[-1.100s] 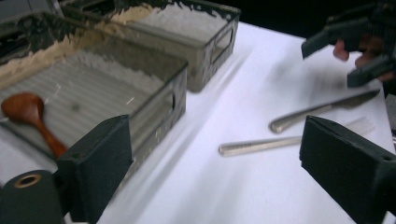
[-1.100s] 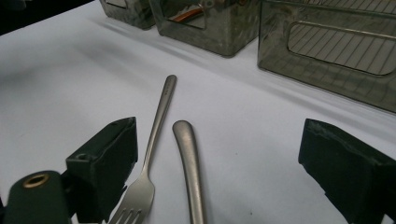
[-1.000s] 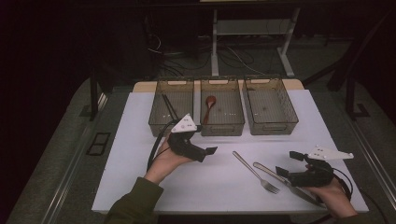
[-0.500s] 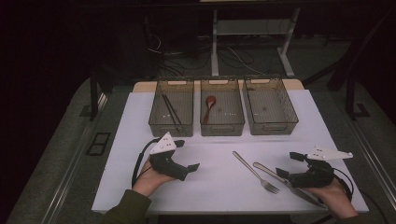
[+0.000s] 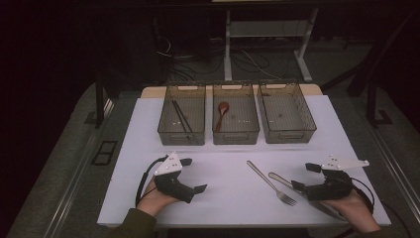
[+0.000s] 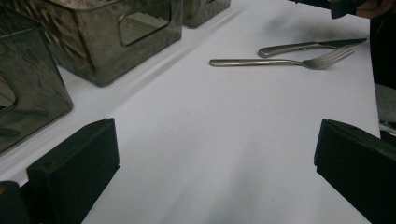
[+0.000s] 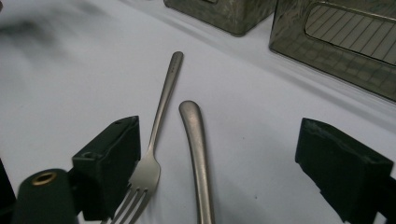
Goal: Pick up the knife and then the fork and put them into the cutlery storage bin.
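Observation:
A steel fork and a steel knife lie side by side on the white table top, at the near right. My right gripper rests just right of them, open and holding nothing. In the right gripper view the knife handle runs between the spread jaws, and the fork lies by the left jaw. My left gripper sits open at the near left with nothing in it. In the left gripper view its wide jaws frame bare table, with the fork and knife farther off.
Three clear bins stand in a row at the back. The left bin holds dark chopsticks, the middle bin holds a wooden spoon, and the right bin holds nothing. Dark floor and cables lie beyond the table.
My left gripper has drawn back from beside the left bin toward the near left of the table, open throughout. The right gripper, fork and knife have not moved.

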A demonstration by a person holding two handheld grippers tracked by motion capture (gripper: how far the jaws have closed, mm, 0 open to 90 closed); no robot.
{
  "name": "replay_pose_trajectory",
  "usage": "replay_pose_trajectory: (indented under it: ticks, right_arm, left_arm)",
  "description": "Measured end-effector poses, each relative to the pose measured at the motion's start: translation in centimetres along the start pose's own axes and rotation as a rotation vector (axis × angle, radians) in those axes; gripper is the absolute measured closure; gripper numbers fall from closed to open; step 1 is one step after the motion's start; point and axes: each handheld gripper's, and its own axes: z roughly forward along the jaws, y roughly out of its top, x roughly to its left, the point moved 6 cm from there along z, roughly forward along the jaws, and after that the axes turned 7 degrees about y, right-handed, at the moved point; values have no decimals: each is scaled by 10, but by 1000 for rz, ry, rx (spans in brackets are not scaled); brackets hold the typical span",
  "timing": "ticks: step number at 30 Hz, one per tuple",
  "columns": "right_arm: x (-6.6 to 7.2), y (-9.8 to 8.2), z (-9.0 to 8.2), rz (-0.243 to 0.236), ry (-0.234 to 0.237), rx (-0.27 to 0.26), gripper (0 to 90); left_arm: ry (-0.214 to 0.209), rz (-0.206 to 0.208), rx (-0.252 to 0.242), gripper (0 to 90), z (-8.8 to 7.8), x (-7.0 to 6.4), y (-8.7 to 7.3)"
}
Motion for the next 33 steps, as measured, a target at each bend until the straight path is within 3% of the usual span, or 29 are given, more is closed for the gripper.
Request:
replay_pose_trajectory:
  ticks: [17,33]
  right_arm:
    - [2,12,-2,-23,-3,91,182]
    - [3,23,16,-70,-21,294,263]
  left_arm:
    - [3,-4,10,0,-10,2,-7]
    - [7,-17,-1,0,-12,6,-6]
